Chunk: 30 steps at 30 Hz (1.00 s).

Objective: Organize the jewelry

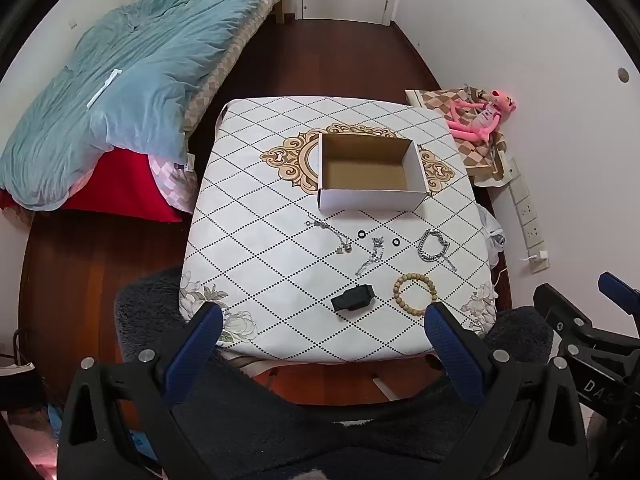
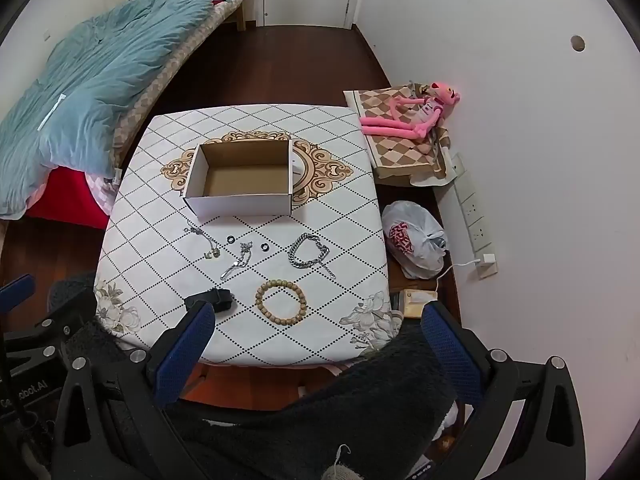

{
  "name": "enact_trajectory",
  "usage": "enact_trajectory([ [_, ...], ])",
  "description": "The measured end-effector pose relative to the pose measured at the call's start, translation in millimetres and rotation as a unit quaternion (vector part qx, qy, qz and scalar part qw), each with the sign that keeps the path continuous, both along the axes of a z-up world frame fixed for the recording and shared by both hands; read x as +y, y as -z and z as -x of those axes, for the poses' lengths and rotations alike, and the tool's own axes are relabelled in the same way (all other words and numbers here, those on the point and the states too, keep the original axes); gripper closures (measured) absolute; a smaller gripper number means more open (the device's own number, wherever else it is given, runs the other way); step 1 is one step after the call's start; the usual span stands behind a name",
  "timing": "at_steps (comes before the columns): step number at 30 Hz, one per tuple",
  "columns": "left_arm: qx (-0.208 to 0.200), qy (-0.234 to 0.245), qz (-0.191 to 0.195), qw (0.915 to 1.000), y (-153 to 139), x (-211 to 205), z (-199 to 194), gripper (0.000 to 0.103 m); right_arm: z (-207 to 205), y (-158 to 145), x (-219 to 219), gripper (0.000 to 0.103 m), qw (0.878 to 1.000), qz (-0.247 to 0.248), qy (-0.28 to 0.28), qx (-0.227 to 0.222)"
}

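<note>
An open, empty cardboard box stands mid-table. In front of it lie a thin silver necklace, two small black rings, a silver chain, a chunky silver bracelet, a wooden bead bracelet and a black watch. My left gripper is open and empty above the table's near edge. My right gripper is open and empty, also at the near edge.
The small table has a white diamond-pattern cloth. A bed with a blue duvet is at the left. A pink plush toy lies on a side stand at the right, with a plastic bag and power strip below.
</note>
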<state>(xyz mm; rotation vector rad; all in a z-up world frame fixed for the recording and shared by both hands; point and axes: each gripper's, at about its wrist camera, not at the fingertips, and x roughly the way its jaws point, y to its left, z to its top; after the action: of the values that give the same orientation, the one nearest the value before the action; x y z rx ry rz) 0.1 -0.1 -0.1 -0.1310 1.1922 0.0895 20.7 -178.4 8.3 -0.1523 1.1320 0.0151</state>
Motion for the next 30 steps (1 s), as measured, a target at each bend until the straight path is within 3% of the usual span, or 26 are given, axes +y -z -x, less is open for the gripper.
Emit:
enact_trajectory([
  [30,-0.013,0.003,-0.003,0.9999,-12.2,-2.4,4.8,0.000,4.0,-5.2,0.1,0.000,1.000,0.001,-0.001,-0.003],
])
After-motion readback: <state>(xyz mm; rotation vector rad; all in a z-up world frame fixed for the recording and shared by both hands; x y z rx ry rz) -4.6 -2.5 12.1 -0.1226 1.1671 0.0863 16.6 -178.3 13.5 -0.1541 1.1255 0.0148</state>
